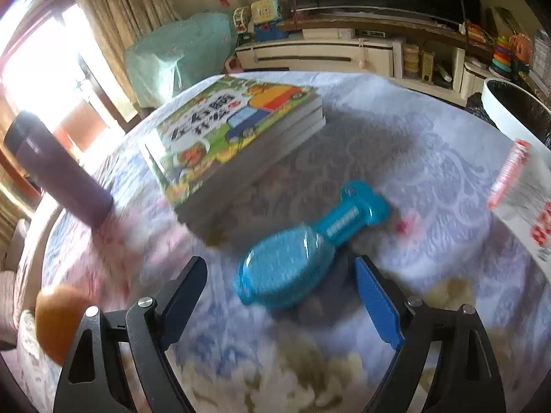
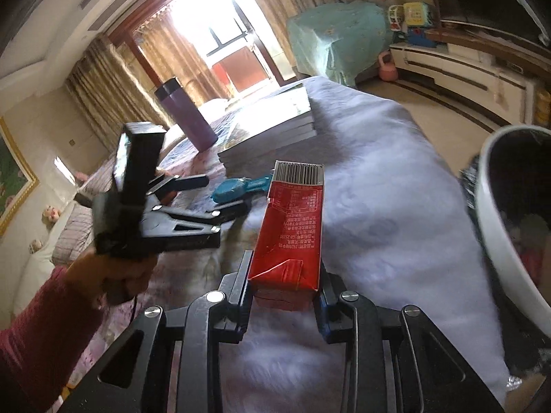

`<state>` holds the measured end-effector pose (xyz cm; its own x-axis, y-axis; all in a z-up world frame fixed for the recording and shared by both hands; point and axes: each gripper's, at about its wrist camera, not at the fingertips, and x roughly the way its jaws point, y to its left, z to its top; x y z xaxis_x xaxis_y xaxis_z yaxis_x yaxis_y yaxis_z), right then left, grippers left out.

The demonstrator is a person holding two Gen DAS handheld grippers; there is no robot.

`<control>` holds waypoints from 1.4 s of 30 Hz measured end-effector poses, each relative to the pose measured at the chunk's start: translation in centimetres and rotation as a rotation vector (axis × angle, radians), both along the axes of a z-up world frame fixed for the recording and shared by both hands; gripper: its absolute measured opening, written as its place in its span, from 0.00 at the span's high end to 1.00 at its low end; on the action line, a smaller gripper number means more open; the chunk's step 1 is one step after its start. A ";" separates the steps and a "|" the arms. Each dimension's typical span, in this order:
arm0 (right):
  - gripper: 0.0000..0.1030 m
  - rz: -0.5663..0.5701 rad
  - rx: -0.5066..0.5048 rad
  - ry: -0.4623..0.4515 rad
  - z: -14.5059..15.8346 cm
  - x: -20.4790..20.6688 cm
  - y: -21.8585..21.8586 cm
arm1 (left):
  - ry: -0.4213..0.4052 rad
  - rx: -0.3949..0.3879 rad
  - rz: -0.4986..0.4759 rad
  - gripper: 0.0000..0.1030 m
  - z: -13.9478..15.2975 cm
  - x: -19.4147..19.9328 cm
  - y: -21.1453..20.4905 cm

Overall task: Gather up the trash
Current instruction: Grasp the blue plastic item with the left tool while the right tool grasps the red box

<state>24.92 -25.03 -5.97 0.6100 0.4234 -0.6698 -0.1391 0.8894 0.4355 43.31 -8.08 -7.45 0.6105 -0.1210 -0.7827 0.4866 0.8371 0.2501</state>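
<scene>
Red rectangular drink carton (image 2: 292,230) is sitting clamped between the pads of the right gripper (image 2: 284,275), above the pale patterned tablecloth (image 2: 378,179), beside the white round bin (image 2: 496,227). Left gripper (image 1: 280,275) is hanging spread wide, empty, over a translucent blue plastic scoop (image 1: 292,261) near stacked picture books (image 1: 234,130).

Stack of picture books (image 1: 237,137) lying flat on the floral-clothed worktop (image 1: 396,158), toward the far side. Left of the stack, a purple flask (image 1: 58,168), upright in the right wrist view. Orange fruit (image 1: 56,323) at the near left edge. Beyond, a teal-covered bulk (image 1: 179,51), curtains (image 2: 103,79), low white cabinet (image 1: 316,53) with toys (image 1: 263,17).
</scene>
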 end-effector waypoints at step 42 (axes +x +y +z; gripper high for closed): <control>0.52 0.011 -0.178 -0.026 0.0 -3.6 -0.9 | 0.101 -0.202 0.140 0.28 1.3 -17.4 1.7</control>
